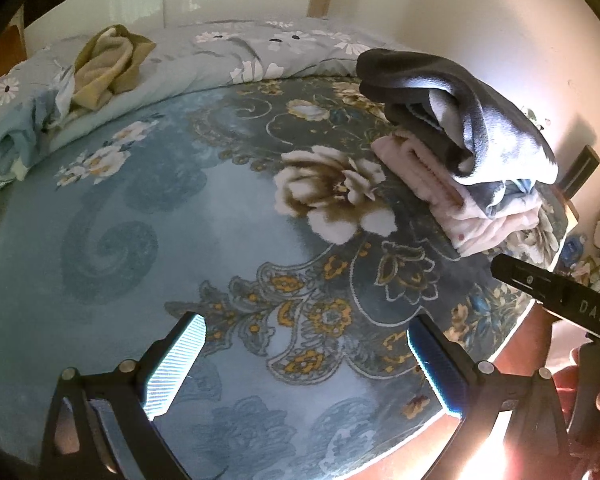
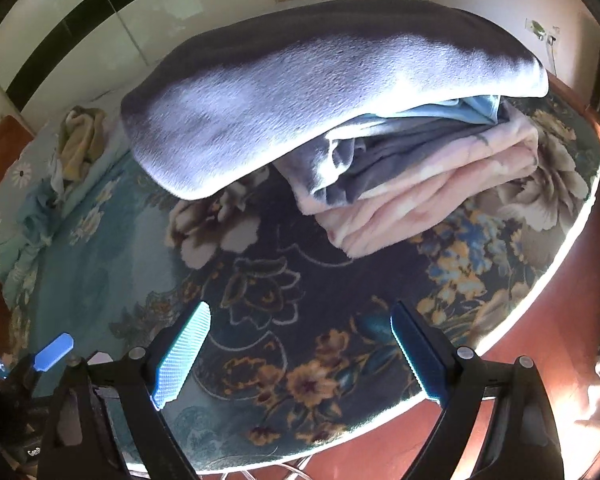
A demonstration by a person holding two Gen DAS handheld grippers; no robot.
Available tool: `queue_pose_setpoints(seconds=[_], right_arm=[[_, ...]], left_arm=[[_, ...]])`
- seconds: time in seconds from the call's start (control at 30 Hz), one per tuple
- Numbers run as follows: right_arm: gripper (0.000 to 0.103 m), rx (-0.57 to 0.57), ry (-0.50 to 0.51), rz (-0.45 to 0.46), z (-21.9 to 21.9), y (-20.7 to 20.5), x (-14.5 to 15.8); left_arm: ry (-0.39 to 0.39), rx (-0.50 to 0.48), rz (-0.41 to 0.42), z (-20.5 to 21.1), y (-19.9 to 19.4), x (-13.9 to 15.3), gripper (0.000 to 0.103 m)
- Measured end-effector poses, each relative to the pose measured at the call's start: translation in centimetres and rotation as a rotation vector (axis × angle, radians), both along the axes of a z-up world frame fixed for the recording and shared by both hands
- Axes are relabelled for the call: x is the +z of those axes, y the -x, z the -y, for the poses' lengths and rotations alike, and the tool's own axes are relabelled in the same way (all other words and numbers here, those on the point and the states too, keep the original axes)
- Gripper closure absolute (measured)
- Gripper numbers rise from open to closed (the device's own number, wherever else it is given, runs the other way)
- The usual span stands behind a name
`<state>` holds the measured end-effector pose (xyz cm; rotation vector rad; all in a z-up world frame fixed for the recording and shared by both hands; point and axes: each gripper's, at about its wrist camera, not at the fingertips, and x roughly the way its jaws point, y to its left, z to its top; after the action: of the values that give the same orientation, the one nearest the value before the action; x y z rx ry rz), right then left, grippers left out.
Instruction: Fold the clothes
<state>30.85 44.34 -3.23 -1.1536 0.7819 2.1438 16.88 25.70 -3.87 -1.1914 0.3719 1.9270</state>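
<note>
Both grippers stand wide and empty above the bed. The left gripper (image 1: 306, 364) has its jaws spread with only the blue floral plush blanket (image 1: 112, 240) between them. The right gripper (image 2: 302, 350) is also spread, nothing between its pads.

Ahead and to the right of the left gripper, and just ahead of the right gripper, sits the stack: a folded grey fleece garment (image 2: 320, 92) on top of a folded pale pink fleece garment (image 2: 428, 196). The grey piece overhangs the pink one on its left side, so the stack probably wants squaring before more is added.

Far ahead and left lies a crumpled tan and cream garment (image 1: 108, 66), likely next. It should be taken by two edges and spread flat on the open blanket.

Pale walls surround the bed; bright glare falls low on the right.
</note>
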Motion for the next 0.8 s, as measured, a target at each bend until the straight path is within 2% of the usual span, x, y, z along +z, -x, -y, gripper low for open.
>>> queue_pose_setpoints(seconds=[0.57,0.8], right_arm=[[0.010,0.025,-0.009,0.053,2.3,1.3,-0.1],[0.010,0.035,-0.026,0.062,3.0,2.0,0.3]], left_arm=[[-0.012,0.019,0.012,1.2,0.8,0.3,0.000],[-0.024,0.043,-0.010,1.9,1.1,0.7,0.000]])
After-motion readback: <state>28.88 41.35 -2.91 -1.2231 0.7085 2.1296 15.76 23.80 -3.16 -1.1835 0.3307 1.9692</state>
